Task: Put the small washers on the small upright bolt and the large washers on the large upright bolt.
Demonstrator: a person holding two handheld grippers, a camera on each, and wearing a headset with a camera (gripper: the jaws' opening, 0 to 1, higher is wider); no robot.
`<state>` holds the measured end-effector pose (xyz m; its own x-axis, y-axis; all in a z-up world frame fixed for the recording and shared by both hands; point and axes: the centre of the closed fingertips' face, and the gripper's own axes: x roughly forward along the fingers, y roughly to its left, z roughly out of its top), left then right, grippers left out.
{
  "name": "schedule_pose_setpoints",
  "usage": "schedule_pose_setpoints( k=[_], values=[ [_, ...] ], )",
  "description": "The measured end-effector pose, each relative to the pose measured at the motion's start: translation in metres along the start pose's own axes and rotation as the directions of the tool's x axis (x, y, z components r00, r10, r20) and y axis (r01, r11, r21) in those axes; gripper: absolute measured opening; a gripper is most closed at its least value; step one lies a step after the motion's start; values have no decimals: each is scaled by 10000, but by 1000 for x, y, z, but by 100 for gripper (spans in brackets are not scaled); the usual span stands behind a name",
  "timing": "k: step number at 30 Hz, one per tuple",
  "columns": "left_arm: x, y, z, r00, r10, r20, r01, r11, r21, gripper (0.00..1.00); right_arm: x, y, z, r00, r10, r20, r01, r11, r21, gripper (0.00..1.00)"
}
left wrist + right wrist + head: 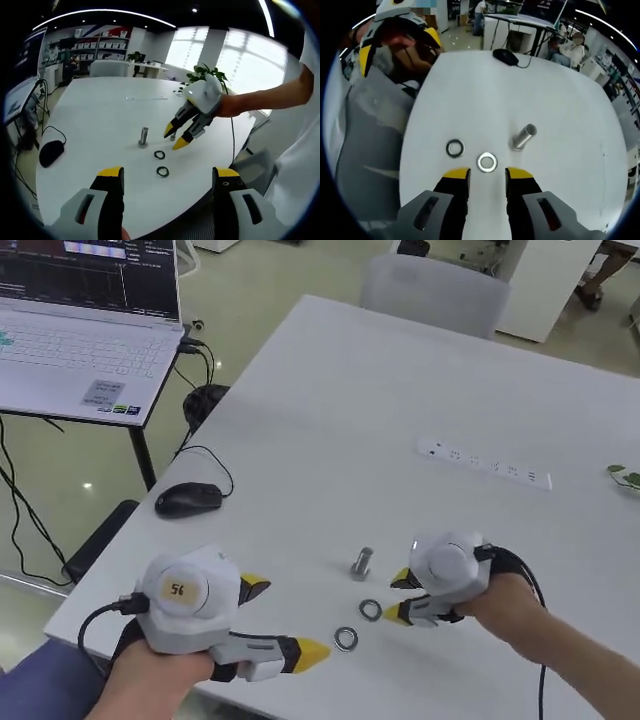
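One upright steel bolt (362, 563) stands on the white table (400, 400). Two metal washers lie flat in front of it, one (371, 609) nearer the bolt and one (346, 638) nearer the table edge. My right gripper (397, 597) is open with a narrow gap and empty, its tips just right of the nearer washer. In the right gripper view, that washer (487, 162) lies just ahead of the right gripper (488, 175), with the bolt (524, 137) further right. My left gripper (285, 620) is wide open and empty, left of the washers (162, 171).
A black mouse (188, 499) with its cable sits near the table's left edge. A white power strip (484, 463) lies at the far right. A laptop (85, 330) stands on a side table to the left, and a grey chair (430, 290) is behind the table.
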<state>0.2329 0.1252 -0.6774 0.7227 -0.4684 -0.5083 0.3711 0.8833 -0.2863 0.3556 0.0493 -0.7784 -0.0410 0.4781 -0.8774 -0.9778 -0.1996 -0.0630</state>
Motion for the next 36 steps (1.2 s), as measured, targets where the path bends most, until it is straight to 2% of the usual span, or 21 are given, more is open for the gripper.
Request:
schedule_pose_setpoints(
  k=[9,17,20,30,32,36],
  values=[
    [2,-3,-1,10000,36,9,-36,9999,-128,71,22,3,-6,9973,422,-606,-440,9986,-291,29],
    [3,-3,0,9999,98,77,-96,9998,-187,71,36,4,-3,9953,626,-737,-661,9967,-468,29],
    [3,-3,-1,9999,123,82,-121,9997,-222,71,41,5,-5,9927,706,-975,-773,9948,-663,29],
    [1,-1,-2,9997,209,104,-206,9994,-289,71,47,3,-9,9856,850,-1459,-1009,9893,-1052,31],
    [1,-2,-2,9997,209,100,-206,9994,-290,71,48,5,-11,9815,1012,-1623,-1208,9859,-1159,31],
    [1,0,-2,9997,211,106,-208,9993,-296,71,48,3,-9,9815,1039,-1610,-1248,9842,-1255,32]
  ],
)
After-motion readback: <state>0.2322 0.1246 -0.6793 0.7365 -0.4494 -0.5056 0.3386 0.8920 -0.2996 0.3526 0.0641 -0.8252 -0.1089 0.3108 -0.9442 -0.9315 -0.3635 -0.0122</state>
